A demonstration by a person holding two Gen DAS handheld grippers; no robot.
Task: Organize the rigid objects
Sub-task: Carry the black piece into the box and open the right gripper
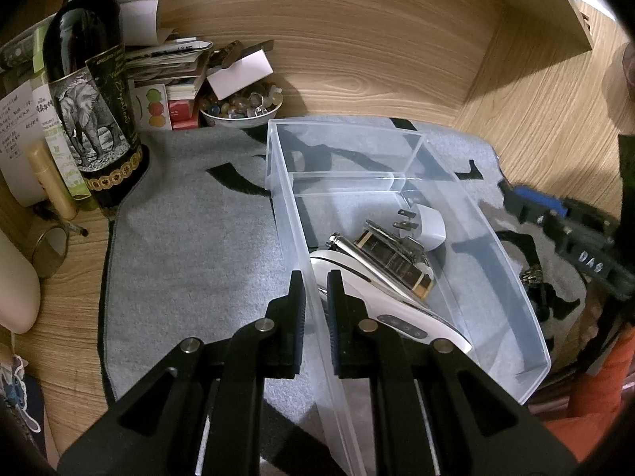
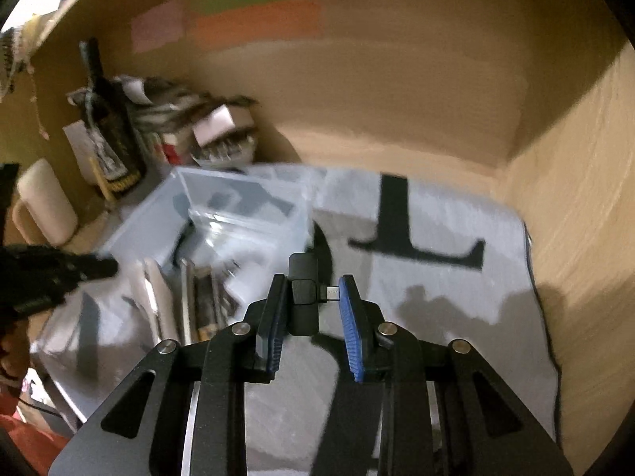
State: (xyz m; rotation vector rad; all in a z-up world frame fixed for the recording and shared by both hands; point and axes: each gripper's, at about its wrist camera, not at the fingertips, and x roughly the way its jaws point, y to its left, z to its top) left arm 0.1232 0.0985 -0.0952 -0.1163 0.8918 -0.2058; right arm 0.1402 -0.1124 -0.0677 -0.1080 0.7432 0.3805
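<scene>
Two tools, left tool (image 1: 316, 277) clamping clear bin (image 1: 512, 277) wall, right tool (image 2: 312, 289) gripping black adapter (image 2: 303, 297)

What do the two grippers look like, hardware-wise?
Both are matte black linkage frames with slotted arms and silver round pivot pins. The left gripper and right gripper carry ribbed blue pads on flat fingers. Seen from the left camera, the right one bears white lettering.
</scene>
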